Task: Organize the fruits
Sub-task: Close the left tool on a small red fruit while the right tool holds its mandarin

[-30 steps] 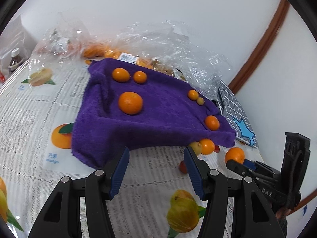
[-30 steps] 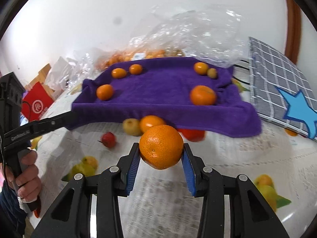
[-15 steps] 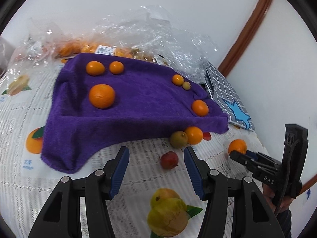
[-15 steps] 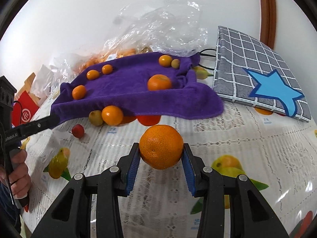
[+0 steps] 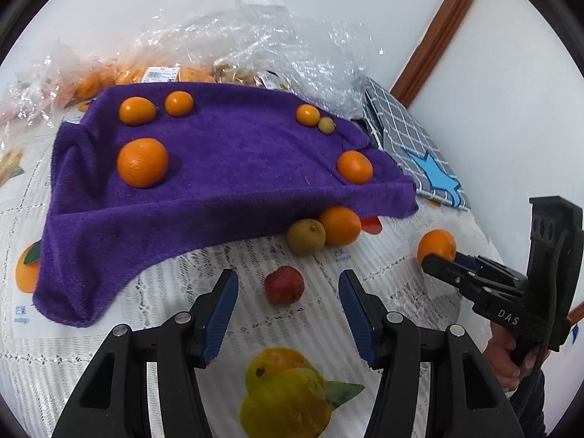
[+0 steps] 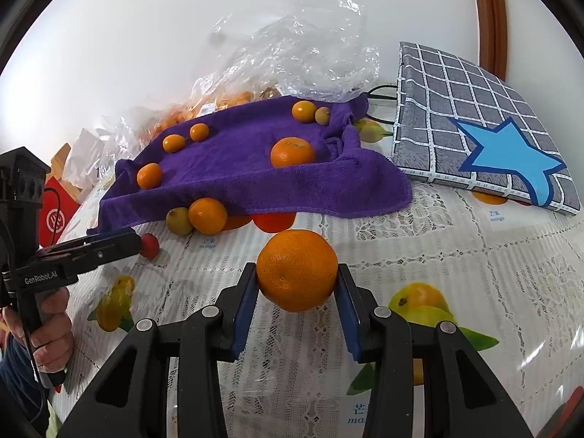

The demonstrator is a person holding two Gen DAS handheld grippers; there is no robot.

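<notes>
Bright, even room light in my views; soft shadows under fruit, glare on plastic bags [image 5: 255, 36], heavy fisheye bending, dark corners.

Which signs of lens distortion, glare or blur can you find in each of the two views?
Left wrist view: a black circular rim frames the picture, the wooden trim bows, the plastic bag glints, and the purple towel looks soft. Right wrist view: the tablecloth bulges like a dome, glare sits lower right, and the held orange is sharp.

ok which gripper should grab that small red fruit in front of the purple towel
Left. The left gripper is open with the red fruit right between its fingertips, while the right gripper is already shut on an orange.
</notes>
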